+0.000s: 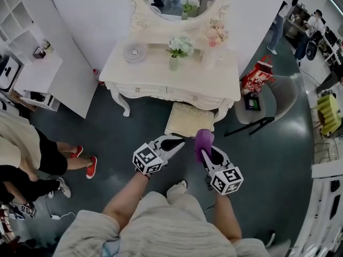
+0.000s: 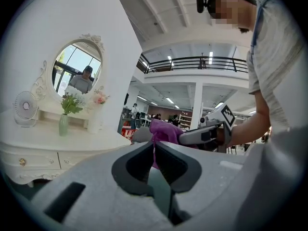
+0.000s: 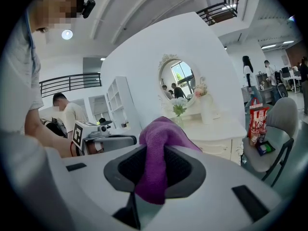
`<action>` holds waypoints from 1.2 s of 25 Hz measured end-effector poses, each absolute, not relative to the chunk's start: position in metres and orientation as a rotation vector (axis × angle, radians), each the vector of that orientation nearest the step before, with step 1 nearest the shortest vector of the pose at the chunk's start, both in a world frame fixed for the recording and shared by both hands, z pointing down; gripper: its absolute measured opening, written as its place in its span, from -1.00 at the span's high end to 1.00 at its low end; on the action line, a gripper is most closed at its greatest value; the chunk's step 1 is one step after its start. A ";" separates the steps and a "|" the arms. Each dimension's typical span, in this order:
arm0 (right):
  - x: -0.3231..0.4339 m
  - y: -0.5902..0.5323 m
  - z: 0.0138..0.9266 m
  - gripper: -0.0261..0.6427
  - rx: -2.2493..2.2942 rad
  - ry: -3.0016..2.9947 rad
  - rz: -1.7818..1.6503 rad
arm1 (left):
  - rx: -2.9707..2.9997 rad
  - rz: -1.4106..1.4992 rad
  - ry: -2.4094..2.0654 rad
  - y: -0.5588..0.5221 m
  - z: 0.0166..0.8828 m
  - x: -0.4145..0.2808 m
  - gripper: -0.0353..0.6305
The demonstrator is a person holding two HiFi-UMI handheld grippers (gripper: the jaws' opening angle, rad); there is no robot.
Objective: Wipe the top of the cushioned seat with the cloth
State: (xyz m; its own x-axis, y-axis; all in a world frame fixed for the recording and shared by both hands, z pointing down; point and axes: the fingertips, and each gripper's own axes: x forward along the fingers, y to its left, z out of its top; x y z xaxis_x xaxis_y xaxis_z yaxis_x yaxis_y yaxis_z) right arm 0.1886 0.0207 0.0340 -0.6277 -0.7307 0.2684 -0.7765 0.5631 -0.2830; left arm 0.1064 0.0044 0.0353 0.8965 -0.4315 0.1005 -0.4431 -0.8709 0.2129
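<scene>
The cushioned seat (image 1: 188, 119) is a cream stool tucked partly under the white dressing table (image 1: 155, 71), ahead of both grippers. My right gripper (image 1: 205, 153) is shut on a purple cloth (image 1: 203, 141), held in the air short of the seat. In the right gripper view the cloth (image 3: 156, 143) bulges up between the shut jaws of that gripper (image 3: 155, 155) and hangs down behind them. My left gripper (image 1: 178, 142) hovers beside it, shut and empty. In the left gripper view its jaws (image 2: 155, 147) meet, with the cloth (image 2: 164, 130) just beyond them.
A grey chair (image 1: 281, 95) with a red snack bag (image 1: 256, 76) stands to the right of the table. A vase of flowers (image 1: 179, 50) and a small fan (image 1: 135, 52) sit on the tabletop. White shelving (image 1: 32, 74) and bystanders' legs (image 1: 69, 162) are at the left.
</scene>
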 end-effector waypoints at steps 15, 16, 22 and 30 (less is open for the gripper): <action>0.184 -0.074 0.104 0.64 1.291 -2.587 0.644 | 2.795 0.059 -0.546 -0.088 0.101 0.107 0.82; 0.181 -0.080 0.111 0.64 1.288 -2.586 0.647 | 2.797 0.058 -0.539 -0.095 0.106 0.105 0.82; 0.173 -0.118 0.146 0.64 1.301 -2.593 0.610 | 2.844 0.080 -0.490 -0.134 0.136 0.099 0.54; 0.184 -0.153 0.219 0.64 1.338 -2.550 0.602 | 2.864 0.095 -0.433 -0.162 0.206 0.100 -0.03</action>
